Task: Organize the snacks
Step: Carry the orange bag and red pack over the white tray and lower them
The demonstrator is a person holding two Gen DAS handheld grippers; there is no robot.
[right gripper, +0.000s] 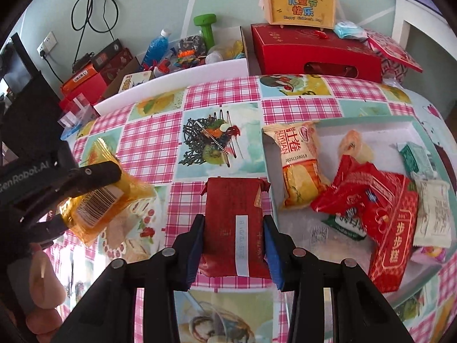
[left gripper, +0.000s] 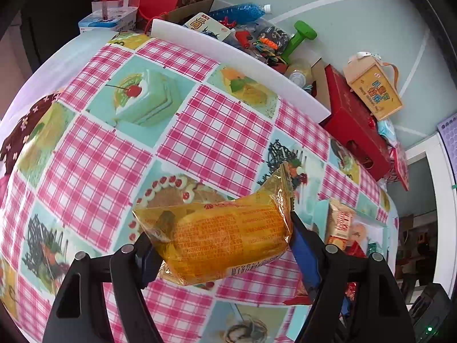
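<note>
The left gripper (left gripper: 220, 243) pinches a yellow snack packet (left gripper: 225, 237) between its blue pads, jaws spread about the packet's width, holding it above the pink checked tablecloth (left gripper: 211, 131). The right gripper (right gripper: 232, 238) clamps a dark red snack packet (right gripper: 235, 223) lengthwise, fingers narrowly parted around it, also lifted over the cloth. From the right wrist view, the left gripper and its yellow packet (right gripper: 105, 200) sit at nine o'clock. At three o'clock lies a white tray (right gripper: 371, 125) holding a beige egg-roll packet (right gripper: 298, 165), a large red cake packet (right gripper: 382, 217) and smaller wrapped snacks. At twelve o'clock, beyond the table edge, stands a red gift box (right gripper: 314, 54) with a yellow carry box (right gripper: 300, 7) on top.
</note>
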